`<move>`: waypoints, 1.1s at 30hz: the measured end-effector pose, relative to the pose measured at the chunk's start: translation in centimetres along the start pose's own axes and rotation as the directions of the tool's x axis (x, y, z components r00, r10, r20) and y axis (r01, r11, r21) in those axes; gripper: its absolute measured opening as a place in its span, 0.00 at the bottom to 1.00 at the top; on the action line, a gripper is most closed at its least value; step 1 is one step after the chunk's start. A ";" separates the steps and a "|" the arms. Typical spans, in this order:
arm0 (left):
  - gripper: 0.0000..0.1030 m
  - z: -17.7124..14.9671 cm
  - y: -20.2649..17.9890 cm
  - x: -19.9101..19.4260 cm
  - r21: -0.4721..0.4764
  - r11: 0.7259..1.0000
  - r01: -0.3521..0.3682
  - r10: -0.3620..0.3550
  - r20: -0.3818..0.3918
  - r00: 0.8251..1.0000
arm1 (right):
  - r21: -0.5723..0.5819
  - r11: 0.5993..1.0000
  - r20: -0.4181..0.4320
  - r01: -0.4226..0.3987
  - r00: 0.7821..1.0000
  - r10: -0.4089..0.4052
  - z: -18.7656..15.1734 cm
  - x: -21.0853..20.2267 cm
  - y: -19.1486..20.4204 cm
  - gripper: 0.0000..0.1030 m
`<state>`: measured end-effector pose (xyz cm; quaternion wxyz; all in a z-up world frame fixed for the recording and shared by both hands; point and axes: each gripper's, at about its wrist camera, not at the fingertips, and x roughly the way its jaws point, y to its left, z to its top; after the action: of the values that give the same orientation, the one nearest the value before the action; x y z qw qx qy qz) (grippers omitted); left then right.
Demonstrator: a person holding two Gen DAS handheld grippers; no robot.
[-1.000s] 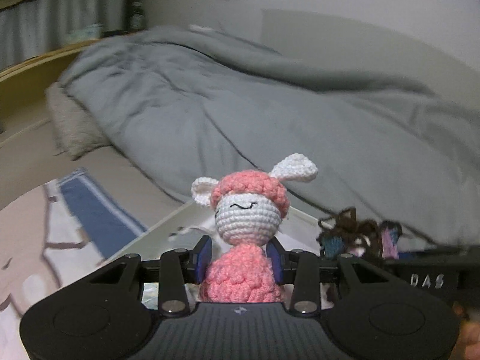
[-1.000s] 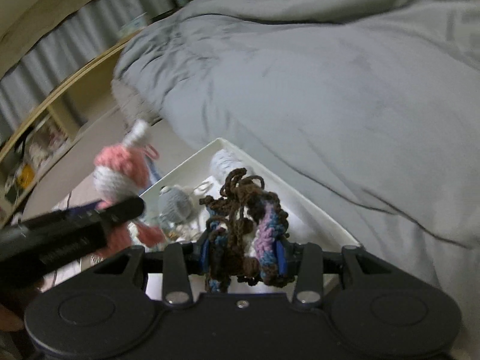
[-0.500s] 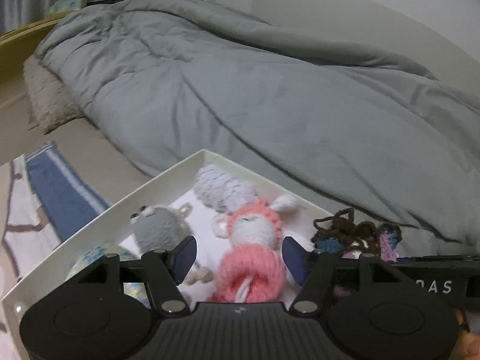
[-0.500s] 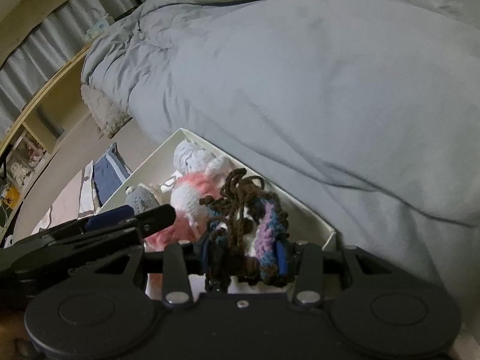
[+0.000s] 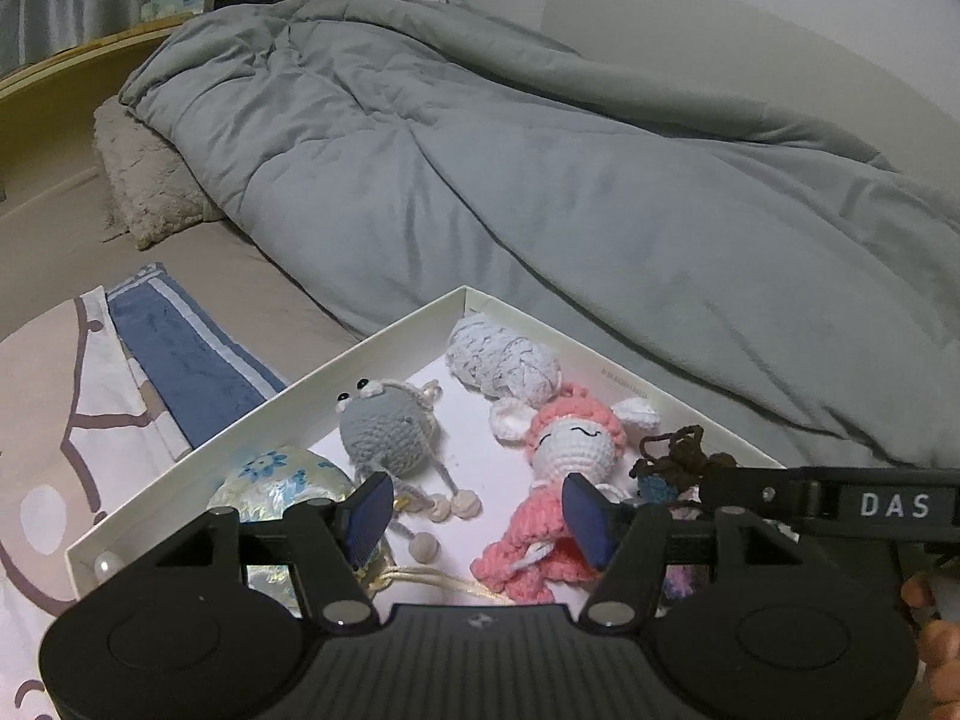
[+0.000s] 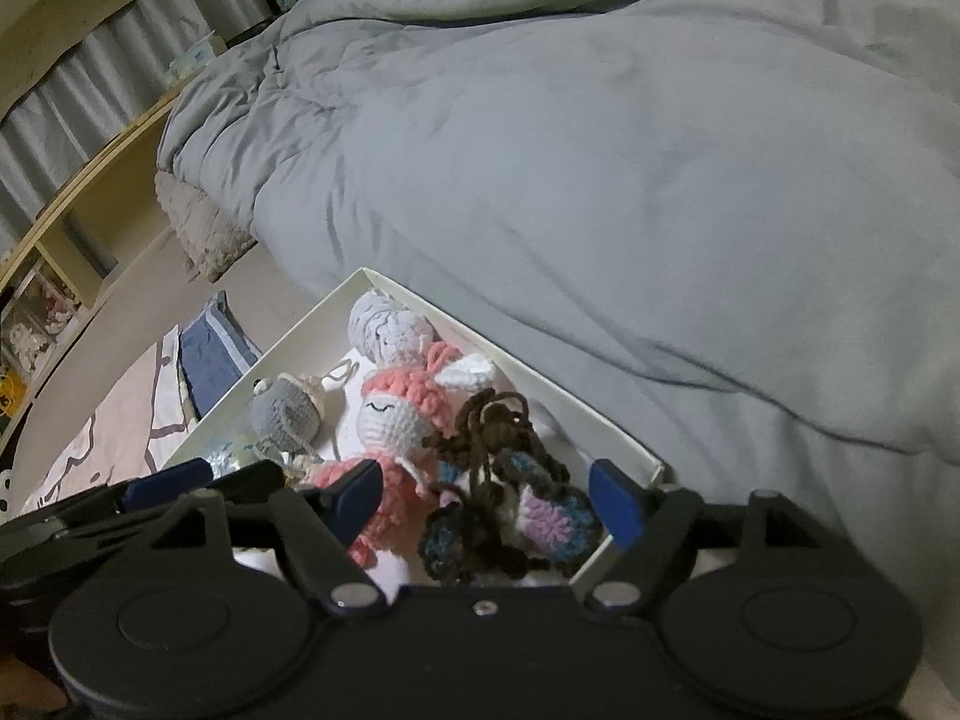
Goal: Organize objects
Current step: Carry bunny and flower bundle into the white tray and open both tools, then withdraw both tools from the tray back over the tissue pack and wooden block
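Observation:
A white open box [image 5: 384, 336] [image 6: 624, 441] lies on the bed. In it lie a pink crochet sheep doll [image 5: 558, 480] [image 6: 396, 426], a grey crochet creature [image 5: 384, 429] [image 6: 285, 411], a pale yarn bundle [image 5: 501, 360] [image 6: 384, 330], a floral satin pouch [image 5: 282, 480] and a brown, blue and purple crochet piece [image 6: 510, 510] [image 5: 678, 462]. My left gripper [image 5: 477, 516] is open and empty just above the sheep. My right gripper [image 6: 492, 498] is open, its fingers on either side of the brown crochet piece, which lies in the box.
A rumpled grey duvet [image 5: 540, 168] [image 6: 600, 150] covers the bed behind the box. A beige fuzzy pillow [image 5: 144, 180] lies at the far left. A blue and white printed cloth [image 5: 180, 354] lies left of the box. A wooden shelf [image 6: 72, 210] stands at left.
My left gripper let go of the pink sheep into the box and opened. My right gripper opened and let the brown crochet piece down into the box's right corner.

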<state>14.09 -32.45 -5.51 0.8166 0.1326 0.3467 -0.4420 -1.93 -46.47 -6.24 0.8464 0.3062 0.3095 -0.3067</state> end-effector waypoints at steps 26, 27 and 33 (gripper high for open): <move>1.00 -2.1 3.1 -7.9 -0.120 0.987 -0.104 0.102 -0.021 0.995 | -0.087 0.995 0.036 0.043 0.999 -0.040 -1.0 -4.7 2.7 1.00; 1.00 -2.2 3.2 -8.1 -0.125 0.986 -0.108 0.105 -0.023 0.994 | -0.088 0.995 0.031 0.044 0.999 -0.042 -1.1 -4.8 2.7 1.00; 1.00 -3.0 3.9 -9.1 -0.148 0.981 -0.124 0.120 -0.034 0.992 | -0.106 0.992 0.027 0.065 0.998 -0.063 -1.7 -5.4 3.0 1.00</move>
<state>12.55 -22.89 -1.85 0.8454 0.0975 0.3804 -0.3621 -3.71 -41.55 -2.49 0.8549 0.2467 0.3251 -0.3204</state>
